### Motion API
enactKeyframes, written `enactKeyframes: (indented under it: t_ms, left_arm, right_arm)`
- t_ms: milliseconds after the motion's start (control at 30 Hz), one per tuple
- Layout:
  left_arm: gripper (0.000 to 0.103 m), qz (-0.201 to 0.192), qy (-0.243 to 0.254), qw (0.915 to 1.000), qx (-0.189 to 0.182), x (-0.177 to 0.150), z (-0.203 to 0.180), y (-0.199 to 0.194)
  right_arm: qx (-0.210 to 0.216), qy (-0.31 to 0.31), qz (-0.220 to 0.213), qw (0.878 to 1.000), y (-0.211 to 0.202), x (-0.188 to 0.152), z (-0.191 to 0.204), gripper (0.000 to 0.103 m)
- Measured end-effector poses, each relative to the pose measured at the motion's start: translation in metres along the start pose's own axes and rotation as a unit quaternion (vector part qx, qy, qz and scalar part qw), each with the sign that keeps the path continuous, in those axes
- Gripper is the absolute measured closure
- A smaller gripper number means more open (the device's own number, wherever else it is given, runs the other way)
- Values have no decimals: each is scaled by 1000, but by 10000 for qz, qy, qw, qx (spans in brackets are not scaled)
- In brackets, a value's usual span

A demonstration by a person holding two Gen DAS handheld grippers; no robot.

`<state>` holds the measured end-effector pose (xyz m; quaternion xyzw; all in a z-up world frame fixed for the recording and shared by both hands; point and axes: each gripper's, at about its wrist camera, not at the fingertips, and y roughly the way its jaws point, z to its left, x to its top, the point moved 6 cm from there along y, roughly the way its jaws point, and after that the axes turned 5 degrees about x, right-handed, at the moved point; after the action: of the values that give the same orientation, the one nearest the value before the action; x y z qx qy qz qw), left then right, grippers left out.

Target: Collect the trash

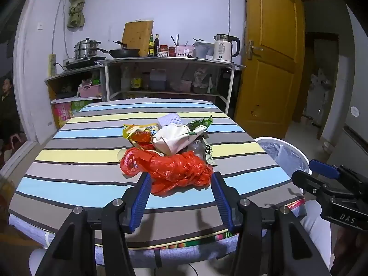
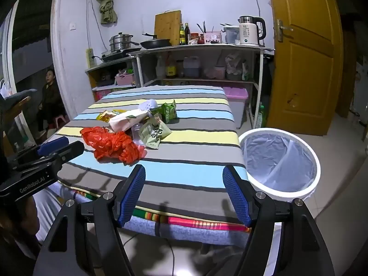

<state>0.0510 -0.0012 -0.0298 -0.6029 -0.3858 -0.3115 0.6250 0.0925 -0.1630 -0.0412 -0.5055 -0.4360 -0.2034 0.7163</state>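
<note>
A heap of trash lies mid-table on the striped cloth [image 1: 80, 156]: a crumpled red plastic bag [image 1: 174, 170] [image 2: 112, 143] nearest me, a white paper bag [image 1: 174, 138] [image 2: 126, 119], orange snack wrappers [image 1: 138, 133] and green packets [image 1: 200, 124] [image 2: 169, 111]. My left gripper [image 1: 181, 179] stands open, its blue pads just short of the red bag on either side. Further right, my right gripper [image 2: 184, 172] is open above the table's near edge with nothing between its fingers. A white bin [image 2: 279, 161] [image 1: 287, 154] lined with a clear bag stands on the floor right of the table.
Behind the table runs a shelf unit [image 1: 170, 62] with pots, a pan, bottles and a kettle [image 1: 224, 47]. An orange door [image 2: 303, 53] is at the right. A person [image 2: 49, 99] sits at the far left. A pink-lidded box [image 2: 235, 94] stands past the table.
</note>
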Motion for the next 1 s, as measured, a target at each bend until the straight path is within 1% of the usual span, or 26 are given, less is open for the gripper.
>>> enactKeyframes:
  t_ms: [200, 233, 400, 1000]
  left_arm:
    - [50, -18, 63, 10000, -74, -1, -11, 0]
    - [50, 7, 16, 9999, -122, -3, -3, 2]
    - [50, 29, -45, 9997, -227, -4, -3, 0]
    - [50, 32, -31, 9997, -256, 2, -5, -4]
  right_arm:
    - [11, 27, 16, 10000, -1, 0, 0, 33]
    - [15, 30, 13, 10000, -1, 1, 0, 33]
    - [31, 13, 14, 10000, -2, 1, 2, 33]
    - [23, -4, -6, 10000, -3, 3, 0, 33]
